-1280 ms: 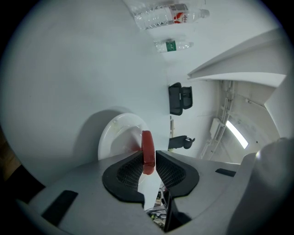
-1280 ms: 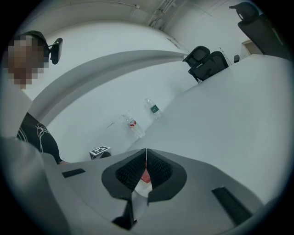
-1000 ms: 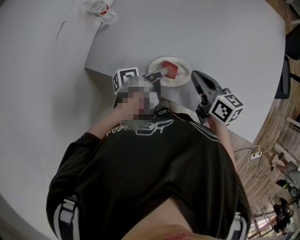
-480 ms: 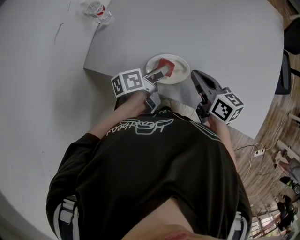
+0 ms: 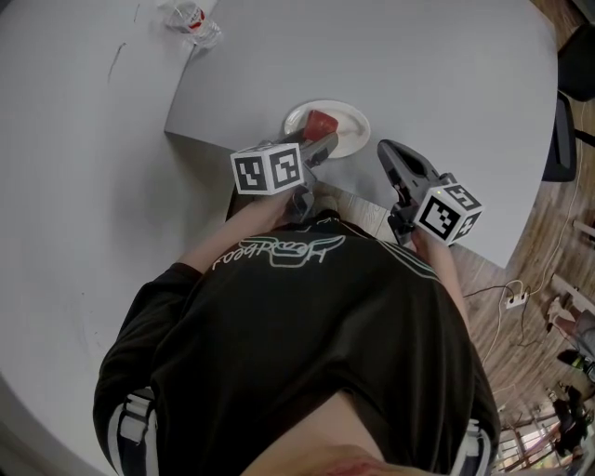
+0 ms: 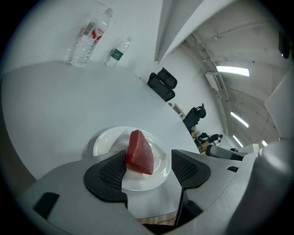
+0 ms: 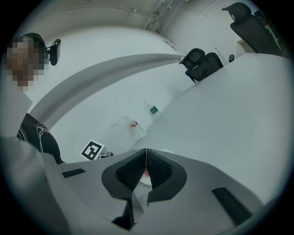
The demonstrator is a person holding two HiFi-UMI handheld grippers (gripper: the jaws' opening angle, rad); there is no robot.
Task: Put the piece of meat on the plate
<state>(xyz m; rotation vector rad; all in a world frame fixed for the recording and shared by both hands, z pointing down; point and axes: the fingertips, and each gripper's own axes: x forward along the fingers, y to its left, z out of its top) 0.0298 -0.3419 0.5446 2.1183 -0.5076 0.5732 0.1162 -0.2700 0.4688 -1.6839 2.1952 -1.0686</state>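
Head view: white plate (image 5: 353, 132) near the edge of the grey table (image 5: 437, 65); the red piece of meat (image 5: 321, 122) sits on it. Left gripper (image 5: 316, 145) is over the plate's near rim, right gripper (image 5: 391, 156) just beside the plate. A bottle (image 5: 197, 19) stands well apart.

Left gripper view: jaws opening, meat between them on the plate, close against one pad with a clear gap to the other. Black chairs (image 6: 161, 84) stand beyond the table.

Right gripper view: jaws closed together, nothing between them.
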